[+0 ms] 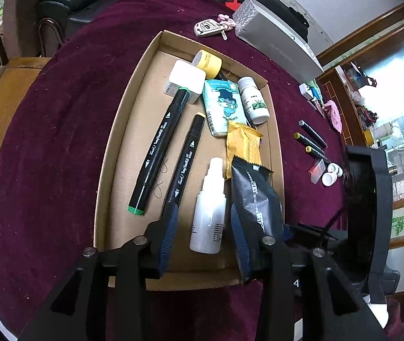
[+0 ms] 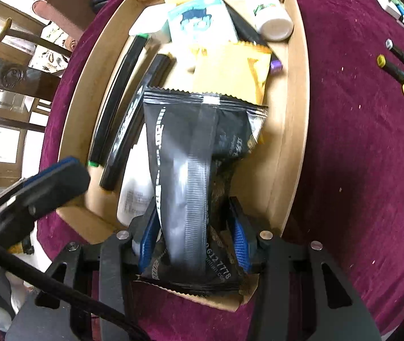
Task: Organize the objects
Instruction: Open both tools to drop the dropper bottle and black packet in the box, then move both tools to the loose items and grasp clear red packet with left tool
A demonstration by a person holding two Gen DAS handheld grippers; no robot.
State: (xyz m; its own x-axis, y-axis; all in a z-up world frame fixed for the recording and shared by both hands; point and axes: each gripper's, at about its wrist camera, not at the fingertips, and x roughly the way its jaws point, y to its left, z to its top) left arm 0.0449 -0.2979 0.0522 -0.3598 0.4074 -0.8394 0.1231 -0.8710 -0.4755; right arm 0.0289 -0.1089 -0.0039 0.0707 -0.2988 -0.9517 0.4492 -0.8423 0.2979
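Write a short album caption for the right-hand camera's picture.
Right gripper clamps a black packet over a cardboard tray.

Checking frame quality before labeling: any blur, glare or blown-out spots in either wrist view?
Left wrist: sharp across the cardboard box, marker print readable; the window at right is blown out; fisheye bends the box edges. Right wrist: the left gripper entering at left is motion-blurred, the white bottle is soft, glare streaks down the black packet, and the windows at left are overexposed.

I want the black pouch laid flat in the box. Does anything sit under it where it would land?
Yes. The black pouch, gripped by the right gripper, overlaps the yellow packet and white spray bottle in the cardboard box.
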